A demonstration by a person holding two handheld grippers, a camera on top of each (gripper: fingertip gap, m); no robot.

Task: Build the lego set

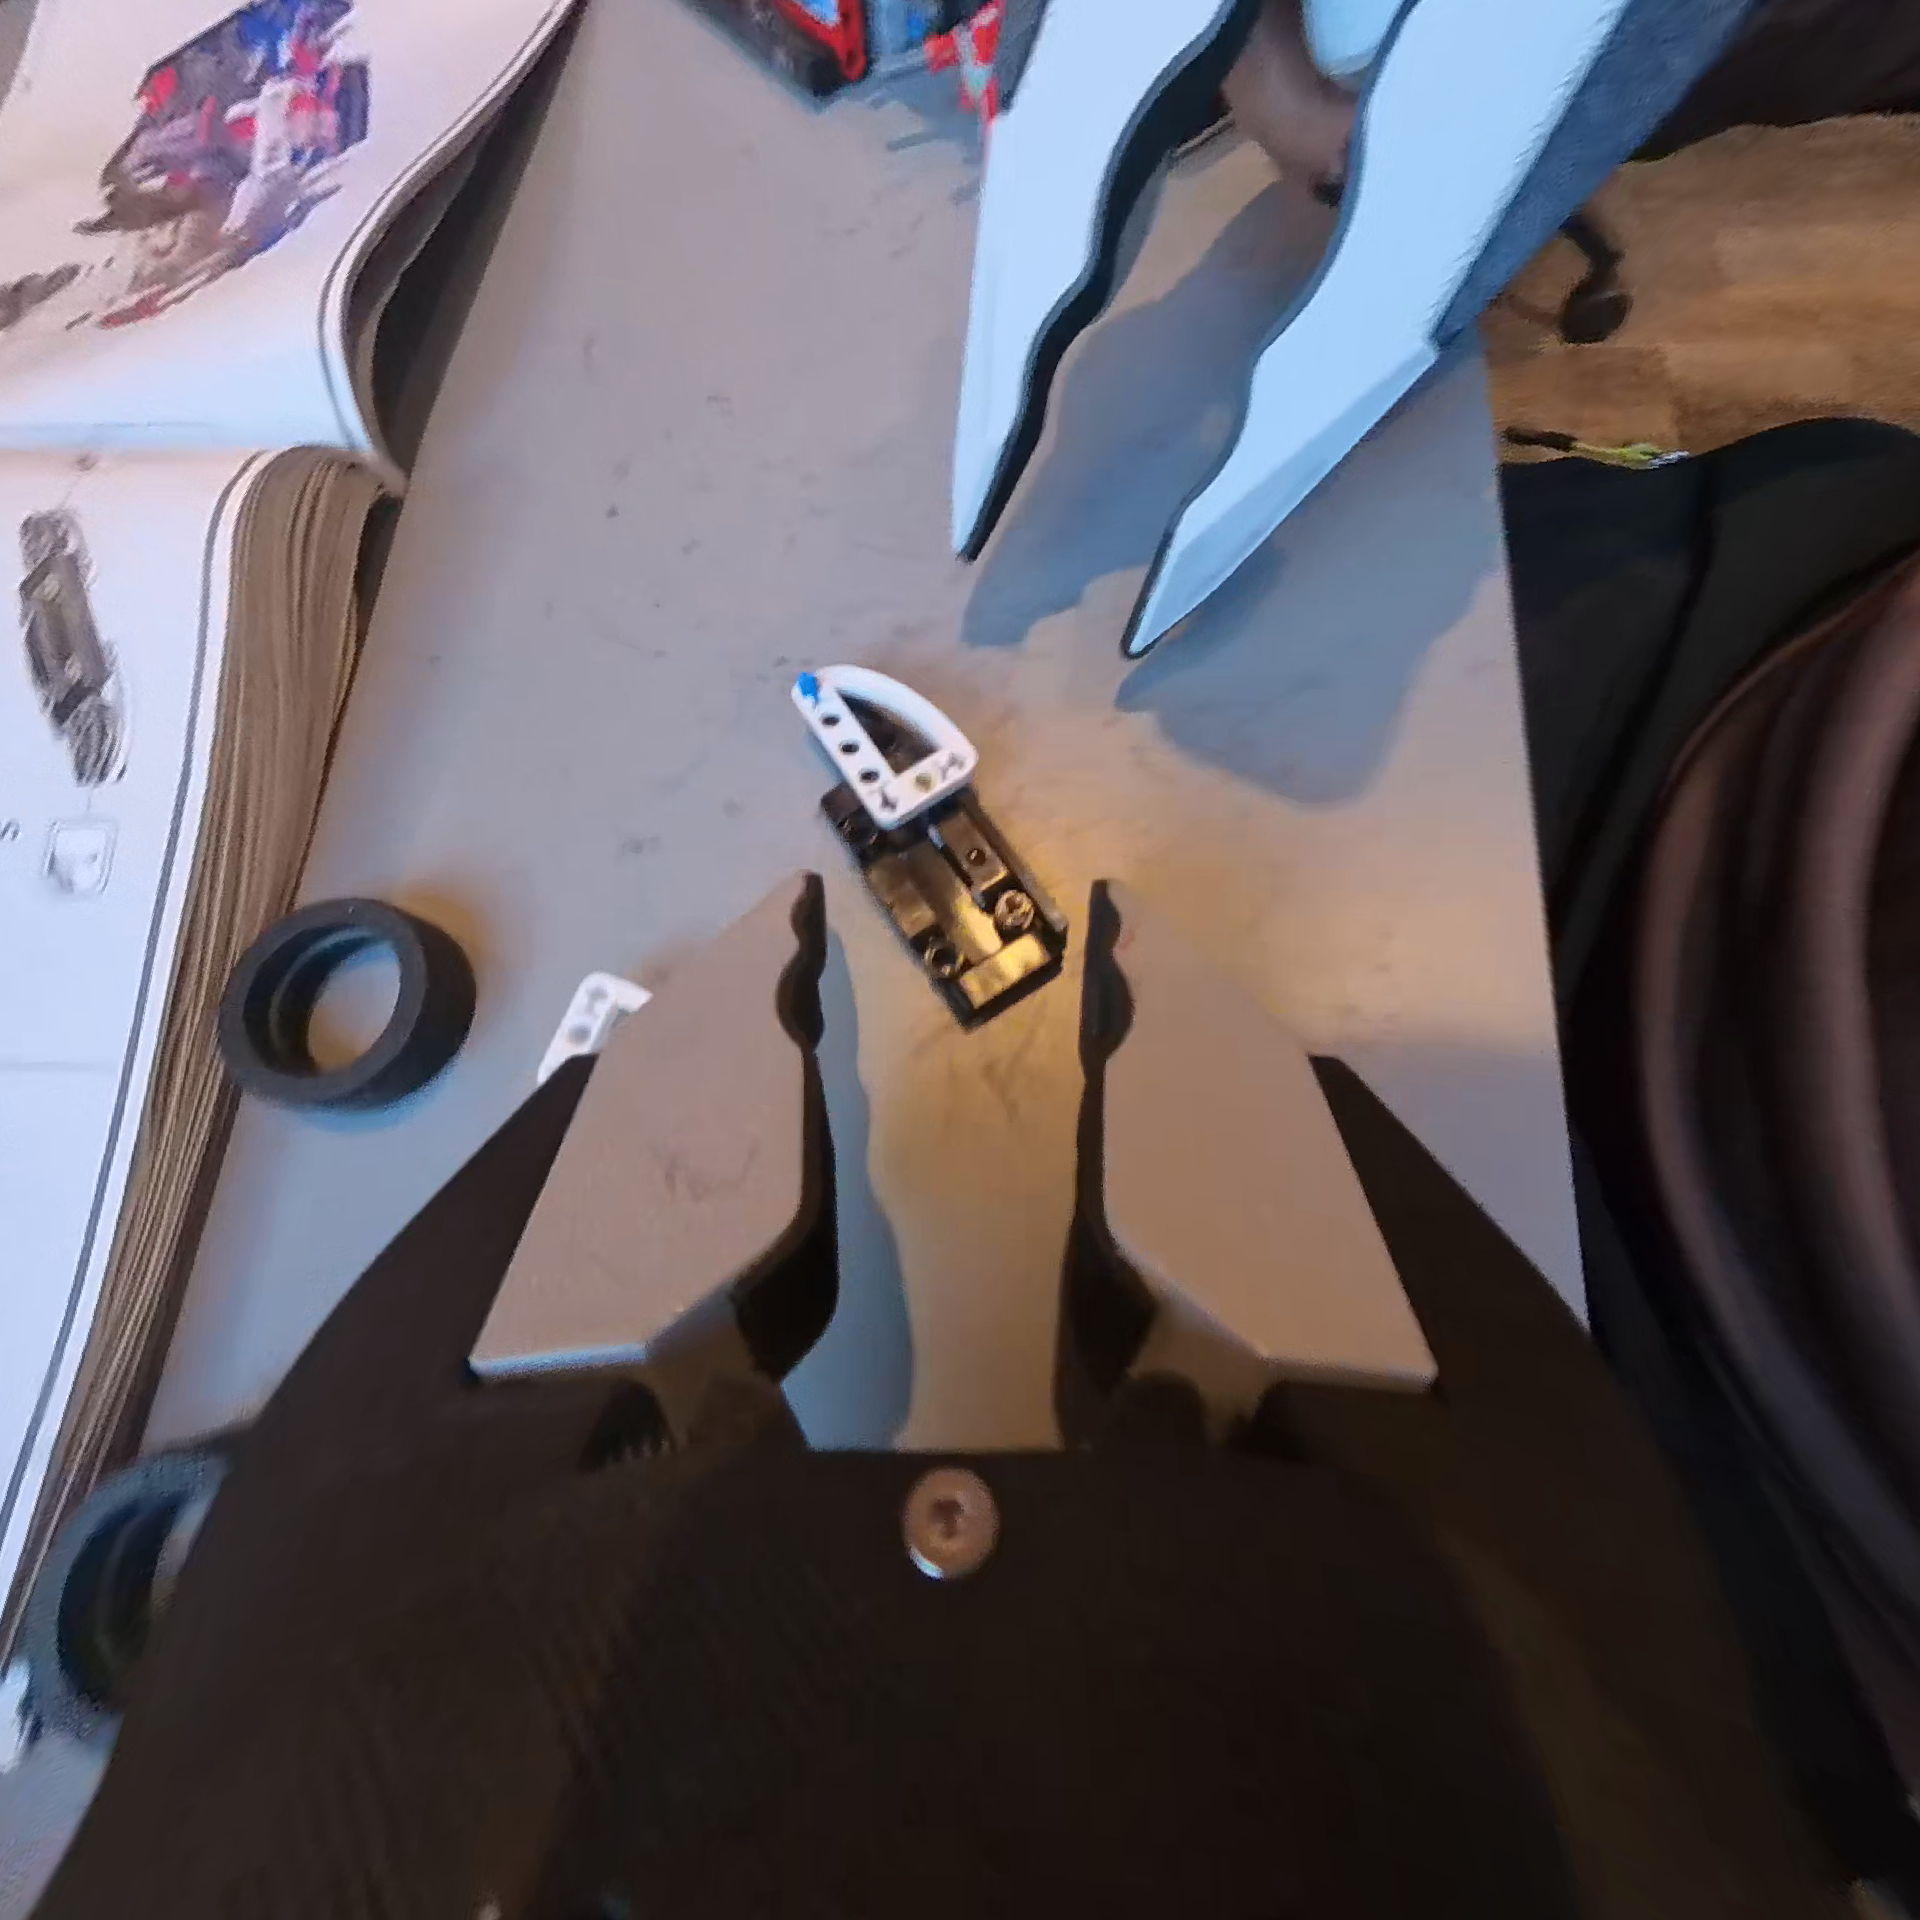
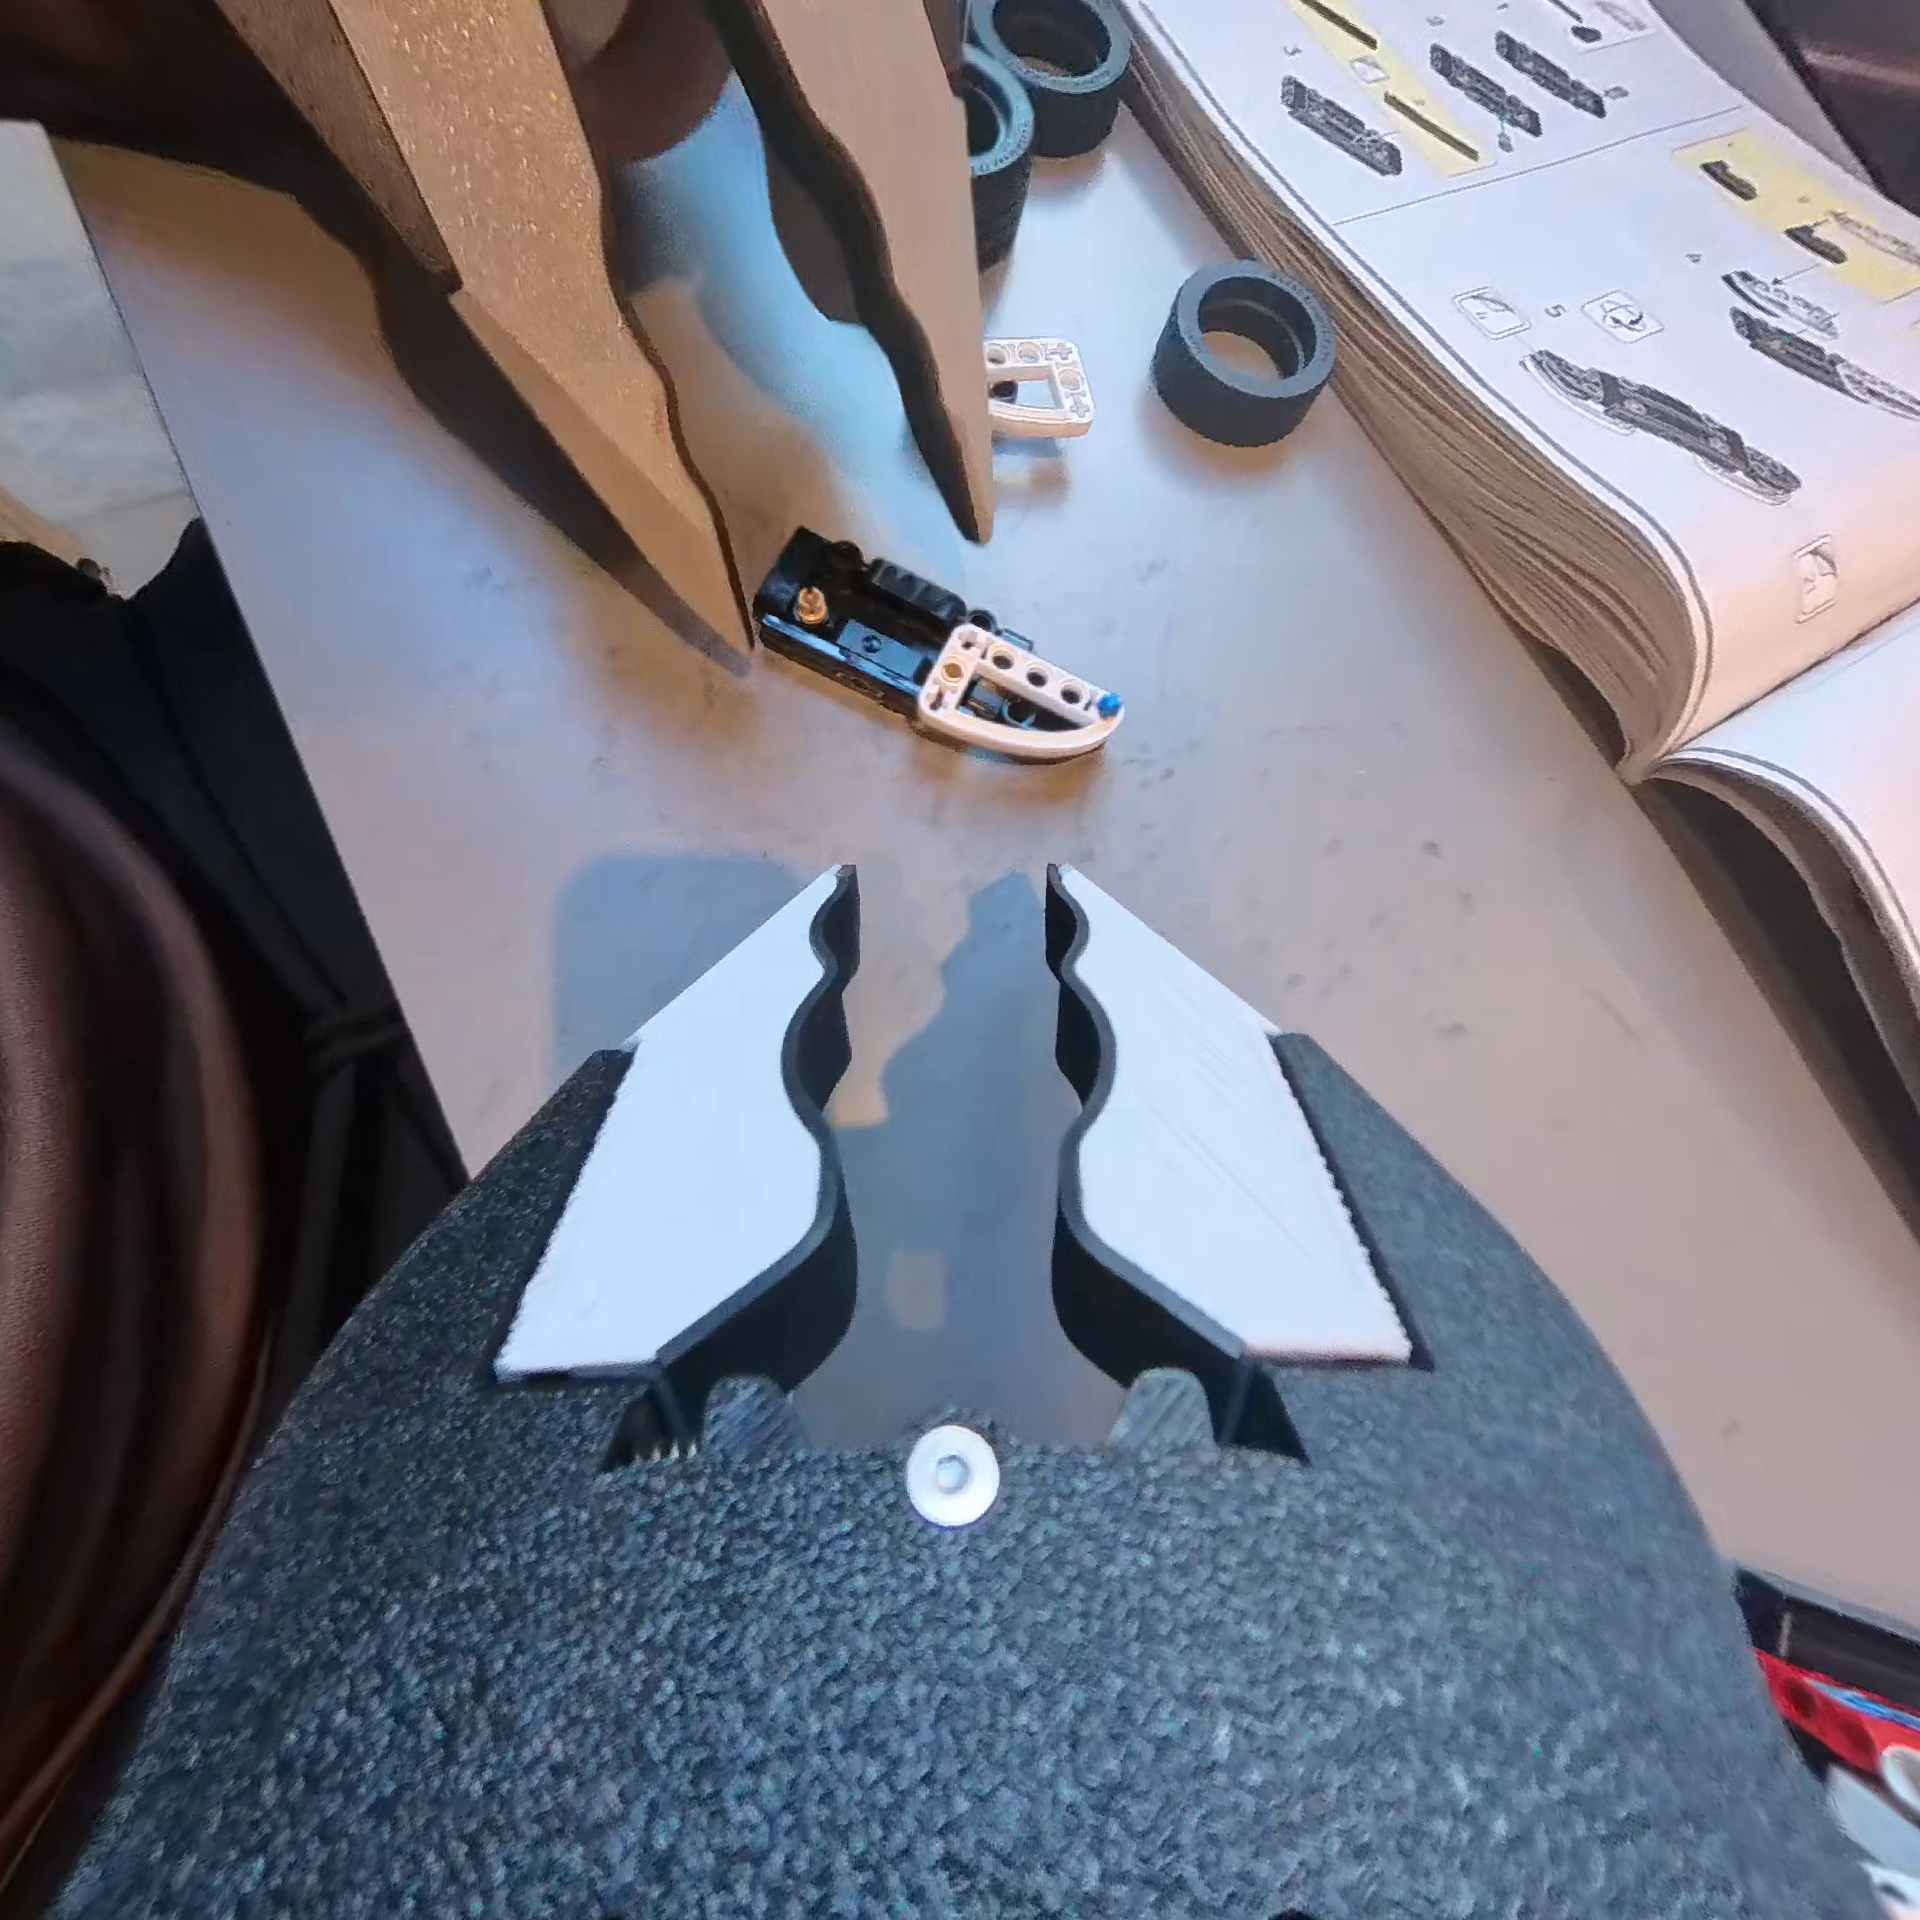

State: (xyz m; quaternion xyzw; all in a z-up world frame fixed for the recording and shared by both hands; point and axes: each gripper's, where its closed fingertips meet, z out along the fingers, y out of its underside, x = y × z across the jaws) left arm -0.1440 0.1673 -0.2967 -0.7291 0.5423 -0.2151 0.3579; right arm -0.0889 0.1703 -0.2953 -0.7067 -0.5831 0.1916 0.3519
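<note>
In the left wrist view, the left gripper fills the lower frame, its jaws parted wide and holding nothing. Just beyond its tips, at frame centre, the small black-and-white lego assembly lies flat on the grey table. It is judged light, rigid and smooth, and likely to skid or pop apart at the white curved piece; the black block's long sides are judged the surest hold. Farther, at upper right, the right gripper is seen parted and empty.
</note>
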